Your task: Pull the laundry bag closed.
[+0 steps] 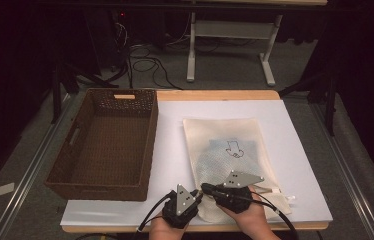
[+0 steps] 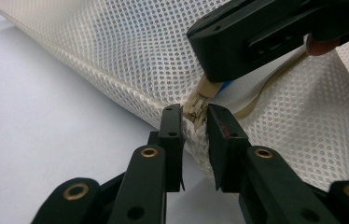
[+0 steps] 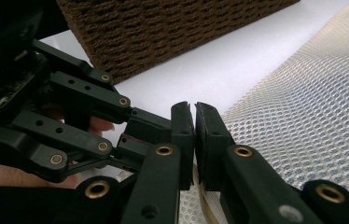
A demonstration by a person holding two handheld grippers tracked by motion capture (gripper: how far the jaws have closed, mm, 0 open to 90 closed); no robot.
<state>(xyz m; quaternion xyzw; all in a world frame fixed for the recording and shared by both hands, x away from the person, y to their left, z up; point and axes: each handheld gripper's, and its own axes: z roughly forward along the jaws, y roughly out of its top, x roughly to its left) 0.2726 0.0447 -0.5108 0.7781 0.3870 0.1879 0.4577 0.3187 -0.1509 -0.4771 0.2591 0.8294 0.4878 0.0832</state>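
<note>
While the high view hides it, the left gripper (image 2: 195, 122) pinches the mesh bag's (image 2: 130, 51) zipper end (image 2: 196, 109); the right gripper (image 3: 194, 126) is pressed together.

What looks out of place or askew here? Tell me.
Nothing is spilled or damaged. The mesh bag lies slightly slanted on the white sheet. Its near corner is bunched between the left gripper fingers, by the zipper. The woven basket sits squarely at left.

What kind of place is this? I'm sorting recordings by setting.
Probably a lab or recording workspace, not a home: a white board-topped table in a dark room, loose cables on grey carpet, and a bare adjustable desk frame behind.
</note>
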